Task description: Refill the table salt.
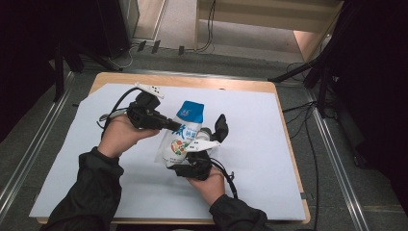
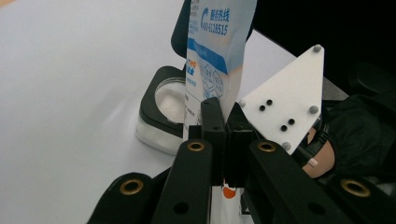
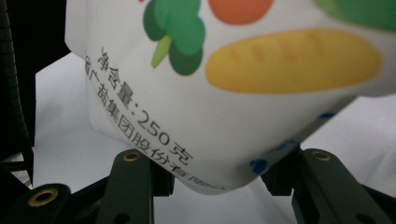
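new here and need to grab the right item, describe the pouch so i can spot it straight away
On the white sheet covering the table, look at the middle, between the person's two grippers. The pouch stands there, white with a blue top and printed vegetables, pinched at its edge by the left gripper and cradled at its base by the right gripper. It is the one printed, colourful thing there.

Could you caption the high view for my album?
Two hand-held grippers grip a blue-topped pouch above a white sheet.
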Available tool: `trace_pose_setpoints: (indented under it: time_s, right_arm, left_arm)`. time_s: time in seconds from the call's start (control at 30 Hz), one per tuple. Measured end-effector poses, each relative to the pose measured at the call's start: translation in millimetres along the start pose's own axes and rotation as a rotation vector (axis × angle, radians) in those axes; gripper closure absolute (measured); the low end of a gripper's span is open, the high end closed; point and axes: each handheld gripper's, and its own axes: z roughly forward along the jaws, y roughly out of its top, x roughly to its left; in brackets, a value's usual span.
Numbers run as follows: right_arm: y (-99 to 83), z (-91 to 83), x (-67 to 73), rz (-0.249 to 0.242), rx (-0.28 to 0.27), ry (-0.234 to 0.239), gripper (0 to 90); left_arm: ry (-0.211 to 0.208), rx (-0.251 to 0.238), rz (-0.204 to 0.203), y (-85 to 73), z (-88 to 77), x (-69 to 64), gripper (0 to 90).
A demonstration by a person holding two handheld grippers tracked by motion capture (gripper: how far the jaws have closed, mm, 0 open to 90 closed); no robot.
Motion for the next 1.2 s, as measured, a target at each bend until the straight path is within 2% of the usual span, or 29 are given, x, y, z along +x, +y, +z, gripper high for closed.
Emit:
trace_pose_setpoints:
  time_s: [0.3, 0.57, 0.73, 1.0, 1.1, 1.2]
  right_arm:
    - [0.1, -1.4, -3.3, 0.047, -0.003, -0.002, 57.1]
    - [0.8, -3.4, -2.6, 0.054, -0.018, 0.006, 57.1]
    - [0.9, -2.9, 3.0, 0.048, -0.012, 0.018, 57.5]
    - [1.8, -4.7, 2.5, 0.067, -0.027, 0.023, 57.4]
    - [1.8, -4.3, 2.5, 0.066, -0.024, 0.027, 57.2]
    - [1.8, -3.9, 2.3, 0.064, -0.019, 0.025, 57.2]
  left_arm:
    - [0.000, -0.006, 0.004, -0.4, -3.1, -0.1, 90.0]
    - [-0.008, -0.002, 0.013, -0.3, -11.3, -1.4, 90.0]
    - [-0.015, 0.002, 0.016, -2.9, -14.2, -1.0, 90.0]
    - [-0.001, -0.024, 0.024, -3.6, -16.5, 1.6, 90.0]
    - [-0.018, -0.038, 0.023, -3.7, -15.6, 1.9, 90.0]
    - [-0.017, -0.041, 0.026, -3.6, -15.9, 2.5, 90.0]
